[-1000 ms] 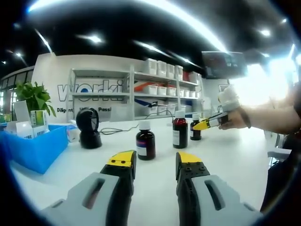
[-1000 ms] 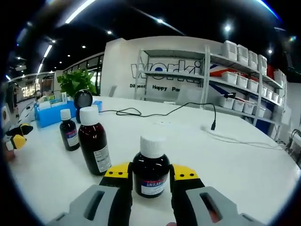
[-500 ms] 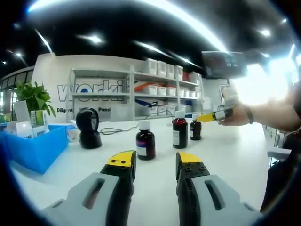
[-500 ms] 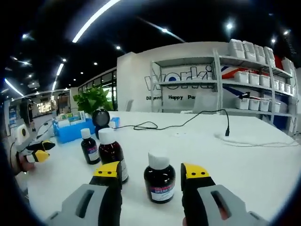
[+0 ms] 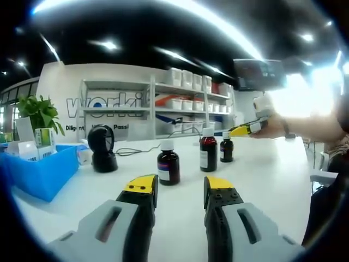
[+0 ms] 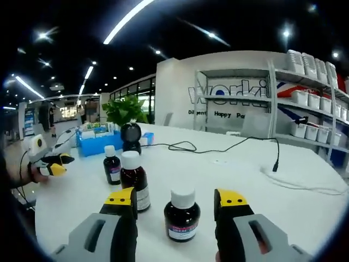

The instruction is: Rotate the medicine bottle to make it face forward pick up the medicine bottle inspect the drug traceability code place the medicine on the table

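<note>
Medicine bottle [image 6: 181, 214] work is set on a wide white worktop [image 6: 229, 174] that spreads across the lower half of both views. A blue bin [image 5: 41, 166] is seen at the lower left of the left gripper view, with a black scanner [image 5: 102, 147] just right of it. 3 brown bottles are lined up mid-frame there, and in the right gripper view the nearest white-capped one is standing upright at lower centre, between the fingers but touched by neither. The right gripper [image 6: 177, 197] is held wide open and empty. The left gripper [image 5: 176, 184] is parted too, nothing being held, low over bare worktop. Judged from the gap, the label is already turned forward, so the grasp seems the step in hand: the fingers are best centred on the bottle body below the cap, closed evenly, and the neighbouring taller bottle [image 6: 133, 178] at left avoided.
</note>
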`<state>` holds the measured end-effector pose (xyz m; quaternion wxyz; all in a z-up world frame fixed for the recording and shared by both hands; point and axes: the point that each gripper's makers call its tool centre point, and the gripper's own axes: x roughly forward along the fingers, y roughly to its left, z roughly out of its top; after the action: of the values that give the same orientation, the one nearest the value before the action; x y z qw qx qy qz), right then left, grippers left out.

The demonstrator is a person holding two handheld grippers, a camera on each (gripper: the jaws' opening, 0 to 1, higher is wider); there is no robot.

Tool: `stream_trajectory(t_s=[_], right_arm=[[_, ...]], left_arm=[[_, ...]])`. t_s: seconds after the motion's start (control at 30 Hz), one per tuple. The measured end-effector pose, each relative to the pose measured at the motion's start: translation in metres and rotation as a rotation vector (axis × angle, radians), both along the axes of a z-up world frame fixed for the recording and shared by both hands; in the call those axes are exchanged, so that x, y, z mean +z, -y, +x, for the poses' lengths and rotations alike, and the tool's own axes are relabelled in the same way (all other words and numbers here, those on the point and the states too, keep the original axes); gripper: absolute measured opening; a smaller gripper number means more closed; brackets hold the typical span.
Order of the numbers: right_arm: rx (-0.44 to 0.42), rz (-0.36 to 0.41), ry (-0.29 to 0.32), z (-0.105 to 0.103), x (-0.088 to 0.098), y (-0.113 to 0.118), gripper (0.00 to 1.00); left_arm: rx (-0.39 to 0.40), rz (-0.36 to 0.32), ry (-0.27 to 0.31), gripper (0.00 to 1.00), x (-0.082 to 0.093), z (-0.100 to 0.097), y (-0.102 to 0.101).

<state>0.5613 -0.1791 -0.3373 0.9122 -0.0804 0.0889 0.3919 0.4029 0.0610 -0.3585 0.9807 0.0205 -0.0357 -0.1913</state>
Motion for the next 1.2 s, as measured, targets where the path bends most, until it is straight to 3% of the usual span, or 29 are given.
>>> stream_trajectory(t_s=[0.13, 0.47, 0.6, 0.83, 1.03, 1.2], right_arm=[[0.107, -0.029, 0.022, -0.007, -0.006, -0.004, 0.51], [0.211, -0.049, -0.010, -0.007, -0.026, -0.004, 0.49], [0.246, -0.033, -0.004, -0.003, -0.026, -0.001, 0.40], [0.260, 0.014, -0.023, 0.004, -0.026, 0.005, 0.34], [0.277, 0.028, -0.033, -0.004, -0.028, 0.001, 0.35], [0.278, -0.010, -0.021, -0.006, -0.033, 0.000, 0.31]], left_arm=[[-0.001, 0.001, -0.001, 0.26, 0.000, 0.000, 0.001], [-0.004, 0.004, -0.004, 0.26, -0.001, 0.000, 0.002], [-0.003, 0.006, -0.005, 0.26, -0.001, 0.000, 0.002], [-0.001, 0.005, -0.005, 0.26, -0.001, 0.001, 0.001], [-0.004, 0.005, -0.007, 0.26, -0.001, 0.001, 0.000], [-0.002, 0.006, -0.006, 0.26, -0.001, 0.001, 0.000]])
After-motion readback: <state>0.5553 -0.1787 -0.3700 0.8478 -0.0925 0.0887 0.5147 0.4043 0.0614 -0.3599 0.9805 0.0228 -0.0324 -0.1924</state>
